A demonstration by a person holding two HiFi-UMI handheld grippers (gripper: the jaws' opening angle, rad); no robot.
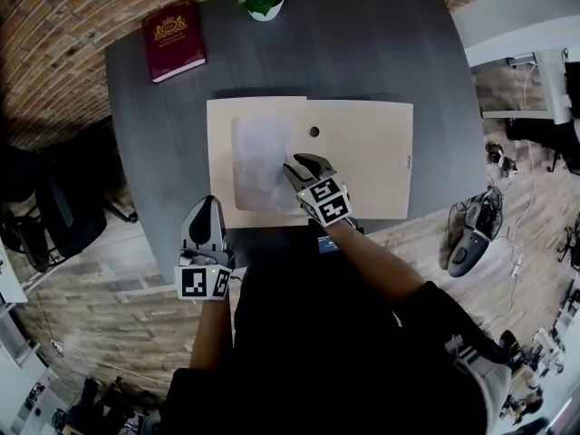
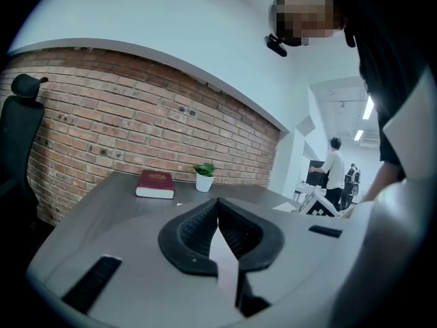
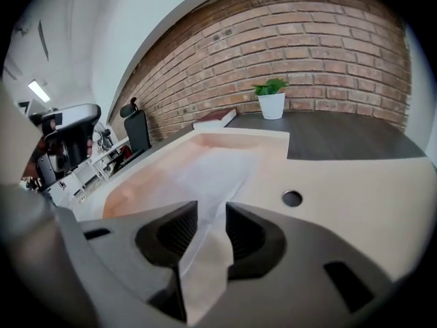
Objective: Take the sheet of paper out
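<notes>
Writing: The dark red book (image 1: pixel 173 39) at the table's far left corner bore a gold crest and gold lettering, too small for me to read. The cubes on my grippers carried black-and-white square markers and no words.
Pot: A white pot (image 1: pixel 265 9) at the far edge of the grey table (image 1: pixel 390 53) held a small green plant.
Folder: A beige folder (image 1: pixel 362 166) lay flat at mid-table, its long side running left to right, with a small round hole (image 1: pixel 314 131) near its middle. The sheet of paper (image 1: pixel 256 157) lay on its left part. I could not tell whether any layer covered it.
Sheet's lie: Its long axis pointed away from me, toward the table's far edge. Its near right edge rose off the folder.
Right gripper: My right gripper (image 1: pixel 304 164) was over the folder, jaws clamped on that lifted edge, with the paper running between them.
Left gripper: My left gripper (image 1: pixel 207 211) was by the folder's near left corner, jaws together with nothing between them.
</notes>
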